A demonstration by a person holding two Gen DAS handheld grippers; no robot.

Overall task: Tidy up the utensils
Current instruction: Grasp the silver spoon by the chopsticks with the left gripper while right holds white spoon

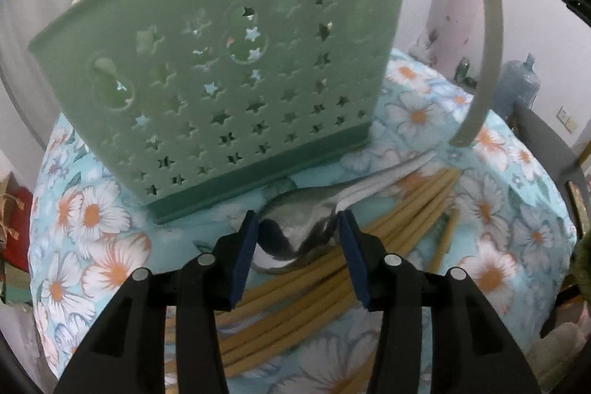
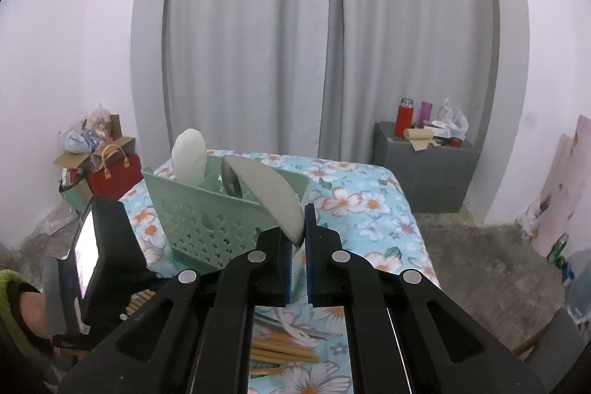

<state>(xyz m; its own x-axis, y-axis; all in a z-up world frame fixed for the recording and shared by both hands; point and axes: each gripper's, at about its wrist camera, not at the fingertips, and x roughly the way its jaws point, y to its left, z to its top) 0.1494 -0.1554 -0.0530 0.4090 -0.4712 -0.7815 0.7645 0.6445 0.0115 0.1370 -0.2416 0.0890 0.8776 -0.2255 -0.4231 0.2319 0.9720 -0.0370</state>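
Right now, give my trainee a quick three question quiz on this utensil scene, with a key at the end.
1. True or false: the right gripper is shut on the white ladle.
2. What lies between the left gripper fingers? A) metal spoon B) fork C) knife
3. Fill in: the chopsticks lie on the floral ____.

Key: 1 true. 2 A; the left gripper's fingers straddle the spoon bowl with gaps either side, in front of the green basket. 3 tablecloth.
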